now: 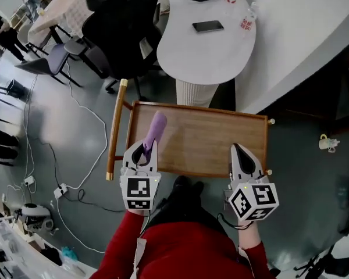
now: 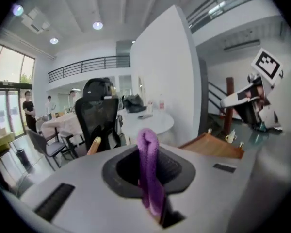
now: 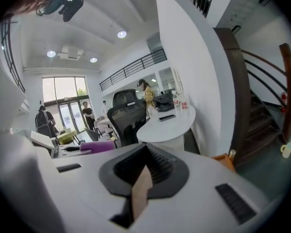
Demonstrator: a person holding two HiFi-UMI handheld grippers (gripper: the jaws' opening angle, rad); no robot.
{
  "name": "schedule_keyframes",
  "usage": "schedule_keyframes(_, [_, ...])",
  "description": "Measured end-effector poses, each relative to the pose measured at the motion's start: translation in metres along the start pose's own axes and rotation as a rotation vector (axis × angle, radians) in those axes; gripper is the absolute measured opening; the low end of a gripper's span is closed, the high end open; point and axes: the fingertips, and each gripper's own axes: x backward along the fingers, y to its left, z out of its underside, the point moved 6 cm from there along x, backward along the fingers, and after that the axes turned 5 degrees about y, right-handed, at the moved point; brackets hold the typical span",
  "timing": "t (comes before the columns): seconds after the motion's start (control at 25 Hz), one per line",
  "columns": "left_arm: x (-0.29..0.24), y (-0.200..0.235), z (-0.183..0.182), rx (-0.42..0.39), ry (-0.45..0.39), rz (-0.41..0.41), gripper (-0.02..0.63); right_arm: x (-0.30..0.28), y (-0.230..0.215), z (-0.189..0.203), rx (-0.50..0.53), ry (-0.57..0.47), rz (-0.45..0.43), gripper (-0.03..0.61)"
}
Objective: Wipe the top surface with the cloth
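Observation:
The wooden top [image 1: 209, 141] of a small cart lies just ahead of me, bare and brown, with raised edges. My left gripper [image 1: 149, 149] hangs over its near left part, shut on a purple cloth [image 1: 156, 128] that sticks out forward past the jaws. In the left gripper view the cloth [image 2: 149, 154] stands folded between the jaws of that gripper [image 2: 150, 178]. At the top's near right edge my right gripper [image 1: 239, 153] is shut and holds nothing. In the right gripper view only a thin slit shows between its jaws [image 3: 141, 178], and the cloth [image 3: 97, 146] shows at the left.
The cart has a wooden handle bar [image 1: 115, 129] on its left side. Beyond it stands a white round table [image 1: 186, 51] with a phone [image 1: 208, 25] and bottles [image 1: 248, 20], and a black office chair [image 1: 125, 22]. Cables [image 1: 75, 106] trail over the grey floor at left. A small mug [image 1: 327, 143] sits at right.

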Motion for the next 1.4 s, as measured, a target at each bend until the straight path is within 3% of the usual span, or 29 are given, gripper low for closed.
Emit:
schedule_keyframes(0.2, [-0.035, -0.045, -0.082, -0.052, -0.236, 0.205, 0.049, 0.013, -0.018, -0.031, -0.006, -0.159, 0.041, 0.003])
schedule_keyframes(0.4, [-0.035, -0.09, -0.118, -0.06, -0.309, 0.362, 0.049, 0.038, -0.025, -0.046, 0.032, -0.233, 0.068, 0.003])
schedule_keyframes(0.6, [-0.024, -0.114, -0.131, -0.067, -0.355, 0.46, 0.049, 0.059, -0.029, -0.051, 0.053, -0.293, 0.086, 0.003])
schedule_keyframes(0.96, [0.006, -0.124, -0.132, -0.077, -0.411, 0.506, 0.049, 0.068, -0.014, -0.048, 0.128, -0.319, 0.076, 0.003])
schedule_keyframes(1.4, [0.015, -0.117, -0.12, -0.059, -0.398, 0.488, 0.049, 0.062, 0.001, -0.042, 0.164, -0.308, 0.077, 0.003])
